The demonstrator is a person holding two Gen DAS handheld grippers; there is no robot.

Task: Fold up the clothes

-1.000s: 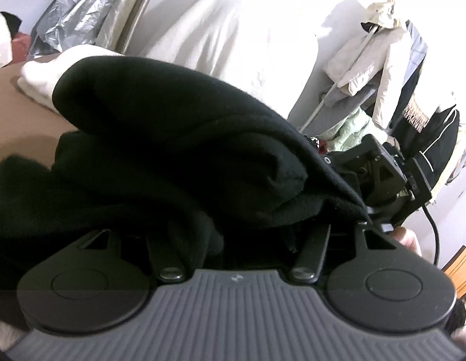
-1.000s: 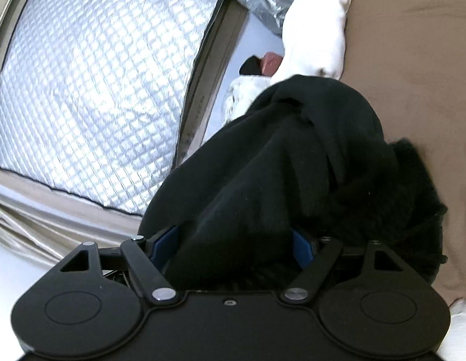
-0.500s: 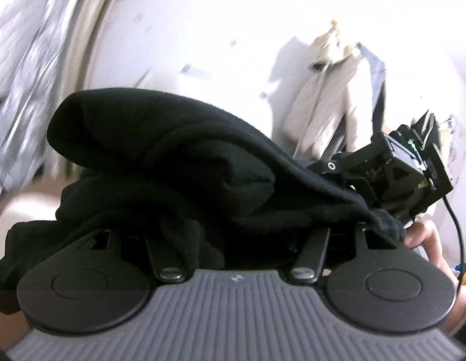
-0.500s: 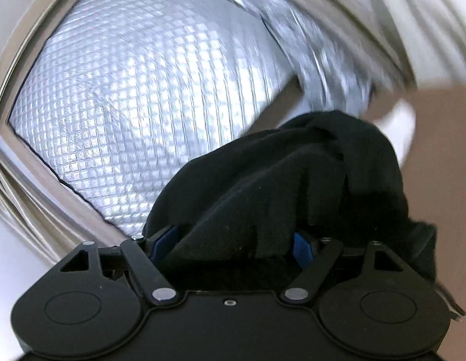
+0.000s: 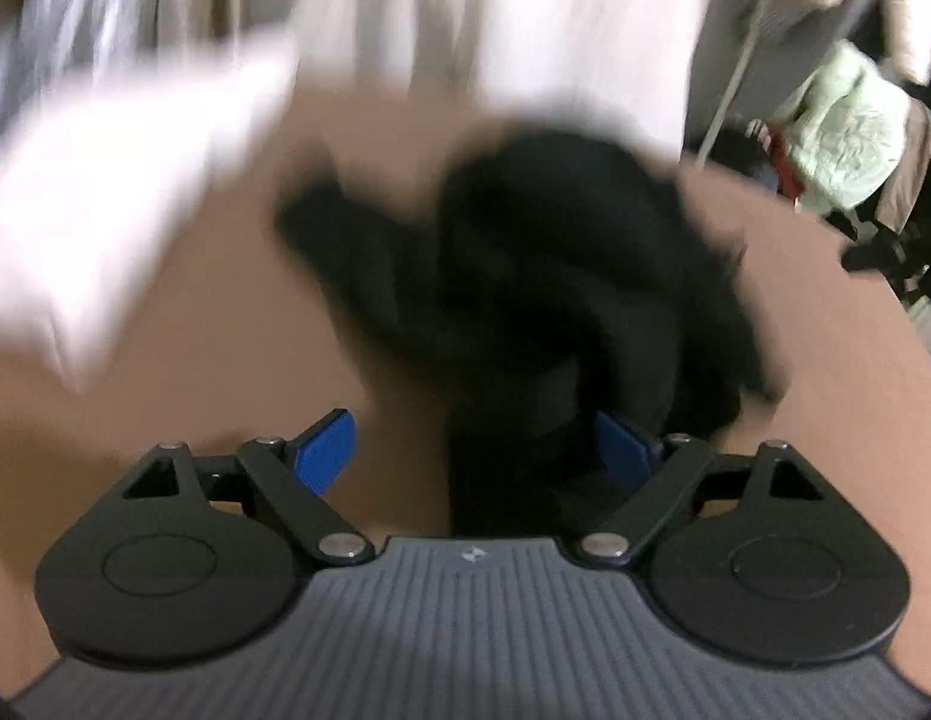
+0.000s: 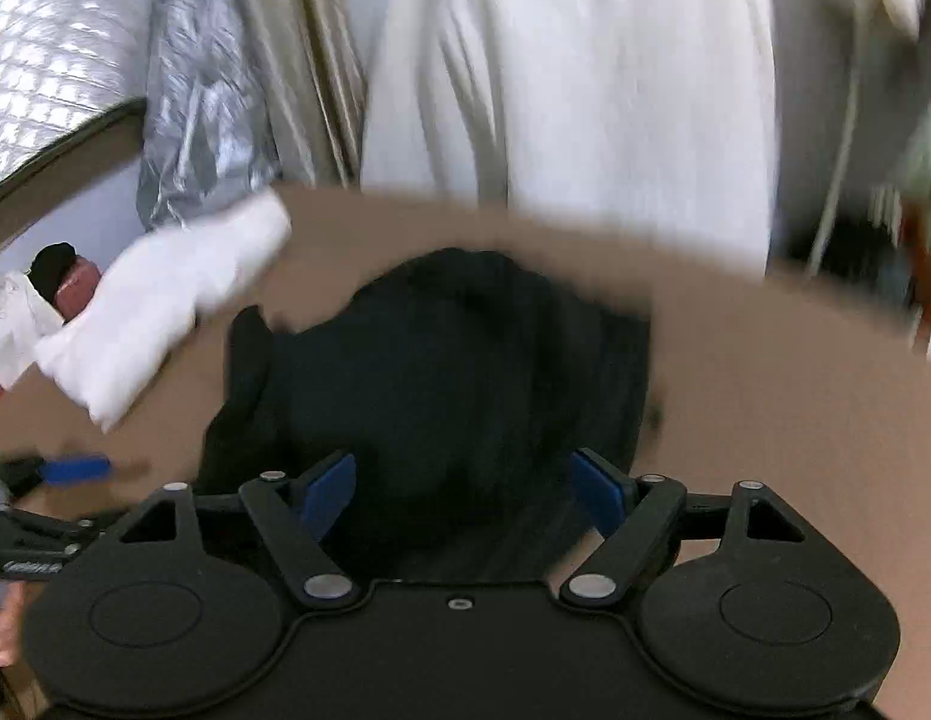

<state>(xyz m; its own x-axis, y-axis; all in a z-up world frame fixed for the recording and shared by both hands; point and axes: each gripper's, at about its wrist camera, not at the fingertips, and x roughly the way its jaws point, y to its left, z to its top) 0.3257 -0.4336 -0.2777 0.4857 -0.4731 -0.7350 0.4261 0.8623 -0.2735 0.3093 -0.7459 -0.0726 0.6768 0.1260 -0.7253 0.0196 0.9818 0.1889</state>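
A black fleece garment (image 5: 555,276) lies bunched on the brown surface (image 5: 195,360), blurred by motion. My left gripper (image 5: 472,453) is opening. Its left blue pad stands clear over bare brown surface, and the cloth runs past its right pad without being pinched. In the right wrist view the same garment (image 6: 465,390) fills the gap of my right gripper (image 6: 462,489). Those jaws stand wide, and no pinch on the cloth shows. One blue pad (image 6: 75,471) of the left gripper shows at the left edge, with a hand below it.
A folded white garment (image 6: 165,324) lies on the brown surface to the left of the black one. White cloth (image 6: 585,90) hangs behind the far edge, beside quilted silver foil (image 6: 45,60). A rack with a pale green garment (image 5: 843,120) stands at the right.
Both grippers have swung down from the raised position, and the black garment now lies on the brown surface. The left jaws have widened and let go of the cloth.
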